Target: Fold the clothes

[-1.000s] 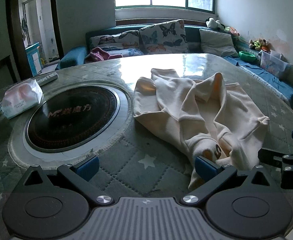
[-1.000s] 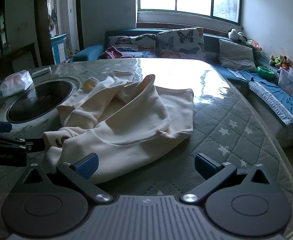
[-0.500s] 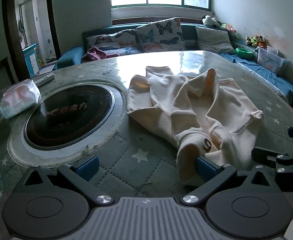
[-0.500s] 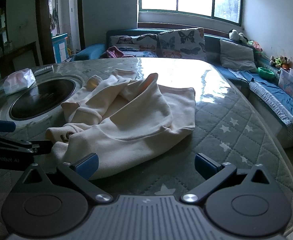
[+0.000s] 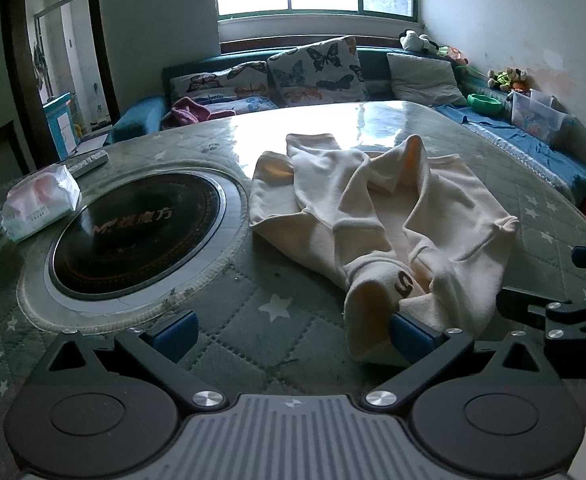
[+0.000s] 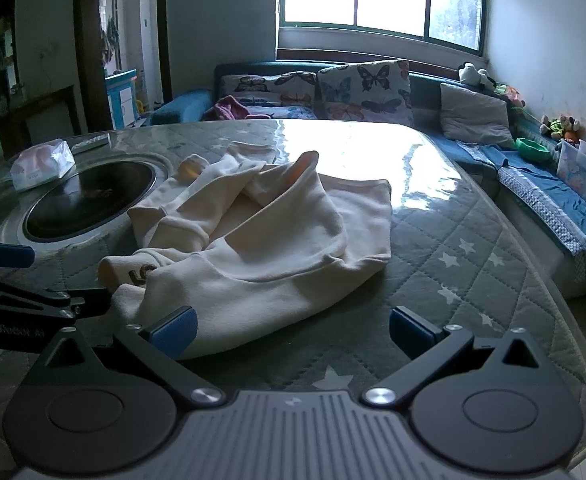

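Note:
A cream sweatshirt (image 5: 381, 216) lies crumpled on the quilted star-pattern table (image 5: 253, 312); it also shows in the right wrist view (image 6: 261, 248). A cuff with dark lettering (image 5: 403, 282) sits at its near edge. My left gripper (image 5: 293, 330) is open, its right fingertip (image 5: 411, 334) against the garment's near hem. My right gripper (image 6: 293, 330) is open, its left fingertip (image 6: 173, 330) at the garment's near edge. Each gripper shows at the edge of the other's view.
A round black induction hob (image 5: 137, 228) is set into the table left of the garment. A tissue pack (image 5: 39, 200) and a remote (image 5: 89, 162) lie at the far left. A sofa with butterfly cushions (image 5: 317, 72) stands behind the table.
Both grippers have drawn back slightly toward the near edge and the views have shifted a little. The garment's near cuff now stands closer to my left gripper's right finger.

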